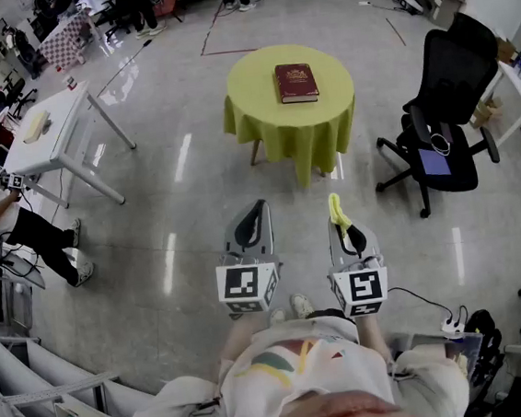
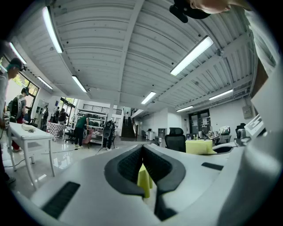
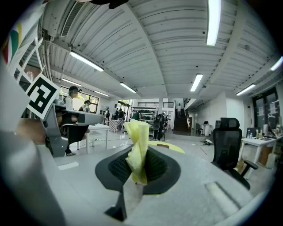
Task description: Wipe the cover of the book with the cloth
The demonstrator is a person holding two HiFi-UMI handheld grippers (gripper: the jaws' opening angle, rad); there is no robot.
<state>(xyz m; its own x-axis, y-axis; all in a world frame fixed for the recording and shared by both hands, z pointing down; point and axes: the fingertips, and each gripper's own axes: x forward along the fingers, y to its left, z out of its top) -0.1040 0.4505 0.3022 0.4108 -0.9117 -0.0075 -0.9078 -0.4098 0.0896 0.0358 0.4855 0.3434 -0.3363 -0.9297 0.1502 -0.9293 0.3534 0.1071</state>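
A dark red book [image 1: 295,83] lies closed on a round table with a yellow drape [image 1: 253,97], well ahead of me across bare floor. Both grippers are held near my chest, far short of the table. My right gripper [image 1: 344,231] is shut on a yellow cloth [image 1: 336,210], which stands up twisted between its jaws [image 3: 138,148]. The table [image 3: 176,149] shows just behind it. My left gripper [image 1: 255,215] is shut and holds nothing. In the left gripper view a sliver of yellow [image 2: 143,181] shows in the slit between the jaws; I cannot tell what it is.
A black office chair [image 1: 444,109] stands right of the round table. A white table [image 1: 49,133] stands at the left, with a seated person [image 1: 3,221] beside it. Shelving lines the near left edge and cables [image 1: 438,309] lie on the floor at the near right.
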